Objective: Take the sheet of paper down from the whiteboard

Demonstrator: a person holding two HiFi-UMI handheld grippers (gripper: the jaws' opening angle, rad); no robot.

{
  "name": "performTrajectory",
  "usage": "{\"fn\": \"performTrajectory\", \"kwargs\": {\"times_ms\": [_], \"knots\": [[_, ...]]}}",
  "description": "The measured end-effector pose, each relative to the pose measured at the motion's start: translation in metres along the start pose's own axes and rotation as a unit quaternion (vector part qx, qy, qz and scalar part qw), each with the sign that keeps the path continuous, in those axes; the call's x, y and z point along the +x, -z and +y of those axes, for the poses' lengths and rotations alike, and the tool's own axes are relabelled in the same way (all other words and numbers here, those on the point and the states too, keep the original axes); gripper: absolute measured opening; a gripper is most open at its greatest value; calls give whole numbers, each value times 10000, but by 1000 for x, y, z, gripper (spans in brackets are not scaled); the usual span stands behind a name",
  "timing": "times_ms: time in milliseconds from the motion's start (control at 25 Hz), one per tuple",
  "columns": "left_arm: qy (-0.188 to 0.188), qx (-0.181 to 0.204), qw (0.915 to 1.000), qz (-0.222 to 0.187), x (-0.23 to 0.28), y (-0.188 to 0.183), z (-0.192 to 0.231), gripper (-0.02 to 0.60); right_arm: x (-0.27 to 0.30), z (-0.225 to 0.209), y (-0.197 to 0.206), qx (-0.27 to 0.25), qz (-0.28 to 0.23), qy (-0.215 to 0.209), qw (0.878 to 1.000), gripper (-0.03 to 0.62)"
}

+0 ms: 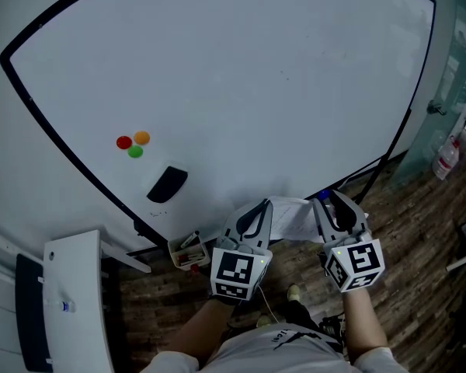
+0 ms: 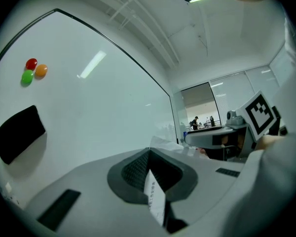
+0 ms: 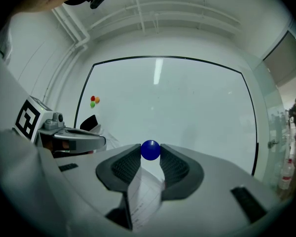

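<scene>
The sheet of paper (image 1: 295, 220) hangs off the whiteboard (image 1: 241, 84), stretched between my two grippers just below the board's lower edge. My left gripper (image 1: 258, 207) is shut on the sheet's left edge. In the left gripper view the printed paper (image 2: 155, 196) runs down from the closed tips (image 2: 149, 152). My right gripper (image 1: 326, 200) pinches a round blue magnet (image 3: 150, 150) between its tips (image 3: 150, 152). The paper (image 3: 140, 196) lies in the jaw gap under the magnet.
Red (image 1: 123, 142), orange (image 1: 142, 137) and green (image 1: 135, 151) magnets and a black eraser (image 1: 168, 183) sit on the board's lower left. A small box of markers (image 1: 189, 251) hangs under the board. A white stand (image 1: 78, 301) is at left, a bottle (image 1: 446, 158) at right.
</scene>
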State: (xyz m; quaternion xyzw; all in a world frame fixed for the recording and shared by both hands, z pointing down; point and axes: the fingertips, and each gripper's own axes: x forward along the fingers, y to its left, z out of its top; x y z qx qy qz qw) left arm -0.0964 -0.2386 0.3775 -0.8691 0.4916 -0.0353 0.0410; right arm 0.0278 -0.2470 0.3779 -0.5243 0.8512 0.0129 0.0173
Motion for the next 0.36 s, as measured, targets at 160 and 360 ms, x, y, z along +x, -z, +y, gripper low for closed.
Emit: {"fn": "performTrajectory", "kwargs": {"times_ms": [160,360], "knots": [[8,-17,10000,-4,-2,-1,-2,14,-3,2,-4,-54,4,8,10000,129],[31,-60,10000,3,-5,-1,-6,13,-7,3,-7,-98,22,14,9999,129]]}}
